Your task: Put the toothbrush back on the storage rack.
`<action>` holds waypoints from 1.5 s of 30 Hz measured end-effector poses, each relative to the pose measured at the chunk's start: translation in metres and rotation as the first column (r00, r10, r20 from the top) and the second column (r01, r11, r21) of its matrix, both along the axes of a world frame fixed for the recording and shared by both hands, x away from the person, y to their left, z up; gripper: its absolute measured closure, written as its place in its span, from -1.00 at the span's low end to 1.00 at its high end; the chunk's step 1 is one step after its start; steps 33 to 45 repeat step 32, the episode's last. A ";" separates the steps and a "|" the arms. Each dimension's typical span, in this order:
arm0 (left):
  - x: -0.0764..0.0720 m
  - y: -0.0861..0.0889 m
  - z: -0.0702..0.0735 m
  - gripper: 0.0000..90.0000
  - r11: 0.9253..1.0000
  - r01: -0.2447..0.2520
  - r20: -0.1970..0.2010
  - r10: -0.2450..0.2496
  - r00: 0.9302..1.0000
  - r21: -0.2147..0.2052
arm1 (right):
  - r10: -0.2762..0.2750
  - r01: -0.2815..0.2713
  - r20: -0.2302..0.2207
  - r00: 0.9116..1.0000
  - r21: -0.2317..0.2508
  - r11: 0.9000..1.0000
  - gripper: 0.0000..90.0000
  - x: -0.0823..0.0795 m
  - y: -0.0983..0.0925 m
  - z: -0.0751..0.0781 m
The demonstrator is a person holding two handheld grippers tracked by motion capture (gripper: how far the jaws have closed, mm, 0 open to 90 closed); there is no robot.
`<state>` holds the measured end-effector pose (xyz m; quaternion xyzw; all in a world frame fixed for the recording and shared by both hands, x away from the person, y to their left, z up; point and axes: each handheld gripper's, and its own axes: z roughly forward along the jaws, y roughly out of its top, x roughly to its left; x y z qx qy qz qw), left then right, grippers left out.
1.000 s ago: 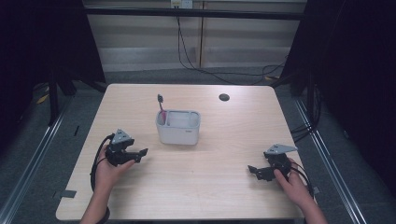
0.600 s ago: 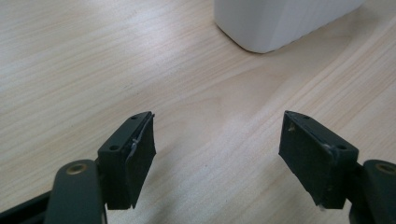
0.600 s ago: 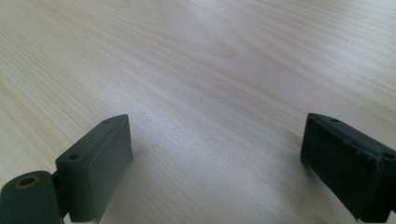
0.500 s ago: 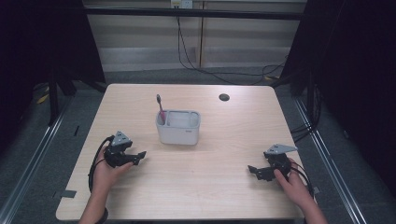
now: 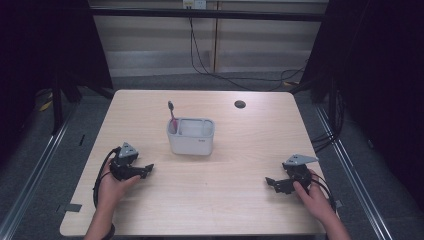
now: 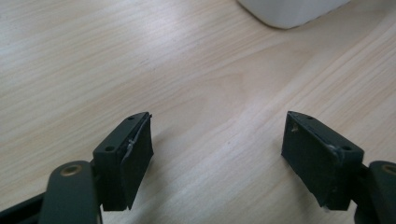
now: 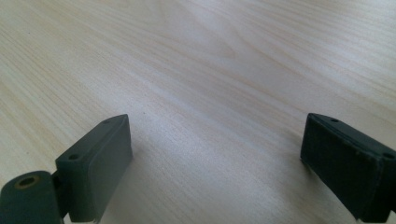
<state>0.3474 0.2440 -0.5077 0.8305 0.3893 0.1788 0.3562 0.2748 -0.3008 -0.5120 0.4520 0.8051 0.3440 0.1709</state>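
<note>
Pale wood with fine grain makes the flat table top (image 5: pixel 220 200), which has rounded corners. One white plastic box with two pockets (image 5: pixel 191 136) stands near the middle, and one pink toothbrush (image 5: pixel 172 116) stands up in its left pocket. One small round dark hole (image 5: pixel 240 104) sits farther back. Two black grippers rest low on the wood: the left gripper (image 5: pixel 148 170), near the box, has just been opening and is wide, holding nothing; the right gripper (image 5: pixel 270 183), well apart from it, is wide and holding nothing too.
</note>
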 end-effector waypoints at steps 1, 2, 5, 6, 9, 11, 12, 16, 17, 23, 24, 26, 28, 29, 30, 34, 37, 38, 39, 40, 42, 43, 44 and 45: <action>0.000 0.001 0.000 -0.48 1.000 -0.003 -0.002 0.003 1.000 0.000 | 0.000 0.000 0.000 1.000 0.000 1.000 -0.81 0.000 0.000 0.000; 0.000 0.001 0.000 -0.48 1.000 -0.001 -0.004 0.001 1.000 0.000 | 0.000 0.000 0.000 1.000 0.000 1.000 -0.81 0.000 0.000 0.000; 0.000 0.002 -0.001 -0.49 1.000 -0.013 0.001 0.013 1.000 -0.017 | 0.000 0.000 0.000 1.000 0.001 1.000 -0.81 0.000 0.000 0.000; 0.000 0.002 -0.002 -0.50 1.000 -0.014 0.000 0.014 1.000 -0.017 | 0.000 0.000 0.000 1.000 0.000 1.000 -0.81 0.000 0.000 0.000; 0.000 0.004 -0.002 -0.55 0.999 -0.032 -0.014 0.032 0.999 -0.029 | 0.000 0.000 0.000 1.000 0.000 1.000 -0.81 0.000 0.000 0.000; 0.000 0.004 -0.002 -0.56 0.999 -0.031 -0.018 0.030 0.999 -0.029 | 0.000 0.000 0.000 1.000 0.000 1.000 -0.81 0.000 0.000 0.000; 0.001 0.004 -0.002 -0.57 0.999 -0.030 -0.018 0.030 0.999 -0.027 | 0.000 0.000 0.000 1.000 0.000 1.000 -0.81 0.000 0.000 0.000; 0.001 0.003 -0.003 -0.64 0.999 -0.039 -0.027 0.038 0.999 -0.032 | 0.000 0.000 0.000 1.000 0.000 1.000 -0.81 0.000 0.000 0.000; 0.001 0.003 -0.003 -0.65 0.999 -0.039 -0.030 0.038 0.999 -0.030 | 0.000 0.000 0.000 1.000 0.000 1.000 -0.81 0.000 0.000 0.000; 0.001 0.003 -0.003 -0.68 0.999 -0.039 -0.028 0.039 0.999 -0.024 | 0.000 0.000 0.000 1.000 0.000 1.000 -0.81 0.000 0.000 0.000; 0.001 0.003 -0.003 -0.68 0.999 -0.039 -0.028 0.039 0.999 -0.024 | 0.000 0.000 0.000 1.000 0.000 1.000 -0.81 0.000 0.000 0.000; 0.001 0.003 -0.003 -0.68 0.999 -0.039 -0.028 0.039 0.999 -0.024 | 0.000 0.000 0.000 1.000 0.000 1.000 -0.81 0.000 0.000 0.000; 0.001 0.004 -0.002 -0.68 0.999 -0.039 -0.028 0.039 0.999 -0.023 | 0.000 0.000 0.000 1.000 0.000 1.000 -0.81 0.000 0.000 0.000; 0.001 0.003 -0.003 -0.68 0.999 -0.039 -0.028 0.039 0.999 -0.024 | 0.002 -0.002 0.002 1.000 0.000 1.000 -0.81 0.000 0.000 0.000; 0.001 0.003 -0.003 -0.68 0.999 -0.039 -0.028 0.039 0.999 -0.024 | 0.000 0.000 0.000 1.000 0.000 1.000 -0.81 0.000 0.000 0.000; 0.001 0.004 -0.003 -0.68 0.999 -0.039 -0.028 0.038 0.999 -0.024 | 0.000 0.000 0.000 1.000 0.000 1.000 -0.81 0.000 0.000 0.000; 0.001 0.004 -0.003 -0.68 0.999 -0.039 -0.028 0.038 0.999 -0.024 | 0.000 0.000 0.000 1.000 0.000 1.000 -0.81 0.000 0.000 0.000; 0.001 0.004 -0.003 -0.68 0.999 -0.039 -0.028 0.038 0.999 -0.024 | 0.000 0.000 0.000 1.000 0.000 1.000 -0.81 0.000 0.000 0.000; 0.001 0.004 -0.003 -0.68 0.999 -0.039 -0.028 0.038 0.999 -0.024 | 0.000 0.000 0.000 1.000 0.000 1.000 -0.81 0.000 0.000 0.000; 0.001 0.004 -0.003 -0.68 0.999 -0.039 -0.028 0.038 0.999 -0.024 | 0.000 0.000 0.000 1.000 0.000 1.000 -0.81 0.000 0.000 0.000; 0.001 0.004 -0.003 -0.68 0.999 -0.039 -0.028 0.038 0.999 -0.024 | 0.000 0.000 0.000 1.000 0.000 1.000 -0.81 0.000 0.000 0.000; 0.001 0.004 -0.003 -0.68 0.999 -0.039 -0.028 0.038 0.999 -0.024 | 0.000 0.000 0.000 1.000 0.000 1.000 -0.81 0.000 0.000 0.000; 0.001 0.004 -0.003 -0.68 0.999 -0.039 -0.028 0.038 0.999 -0.024 | 0.000 0.000 0.000 1.000 0.000 1.000 -0.81 0.000 0.000 0.000; 0.001 0.004 -0.003 -0.68 0.999 -0.039 -0.028 0.038 0.999 -0.024 | 0.000 0.000 0.000 1.000 0.000 1.000 -0.81 0.000 0.000 0.000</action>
